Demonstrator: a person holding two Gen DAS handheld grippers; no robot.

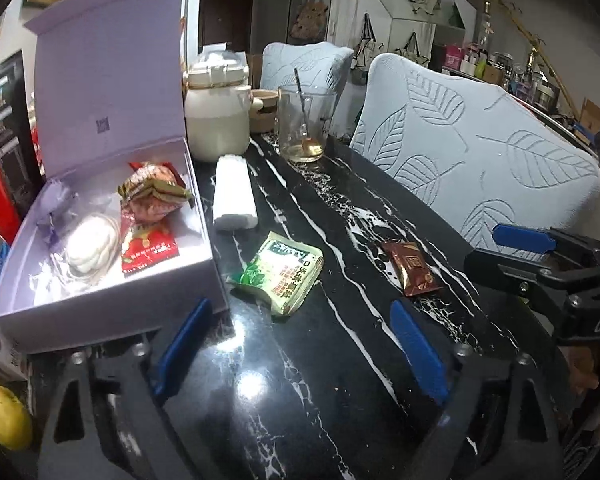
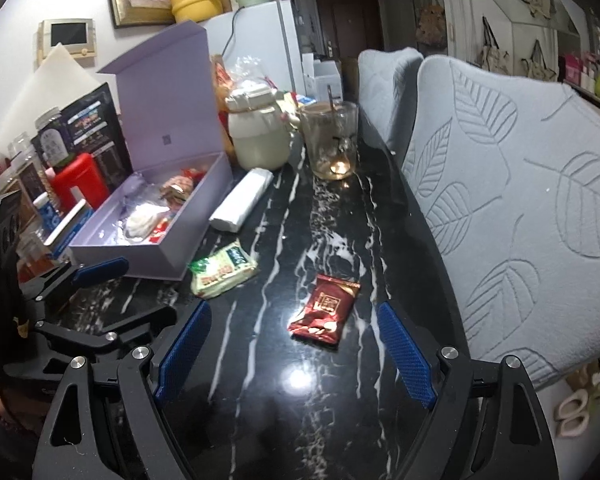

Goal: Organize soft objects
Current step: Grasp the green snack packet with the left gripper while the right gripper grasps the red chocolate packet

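An open lavender box (image 1: 112, 316) stands on the black marble table (image 1: 340, 360) and holds red snack packets (image 1: 152, 196) and a white soft bun-like thing (image 1: 90, 250). A green packet (image 1: 280, 272) lies just ahead of my left gripper (image 1: 300, 308), which is open and empty. A white wrapped roll (image 1: 236, 192) lies beside the box. In the right wrist view, a brown snack packet (image 2: 326, 310) lies flat between the fingertips of my open right gripper (image 2: 294, 308), untouched. The box (image 2: 188, 220) and green packet (image 2: 224, 268) sit to its left.
A cream lidded jar (image 1: 216, 120) and a glass with a spoon (image 1: 306, 124) stand at the far end. Two chairs with leaf-patterned covers (image 2: 520, 200) press against the table's right edge. Bottles and a red container (image 2: 76, 184) crowd the left; a lemon (image 1: 6, 418) lies near left.
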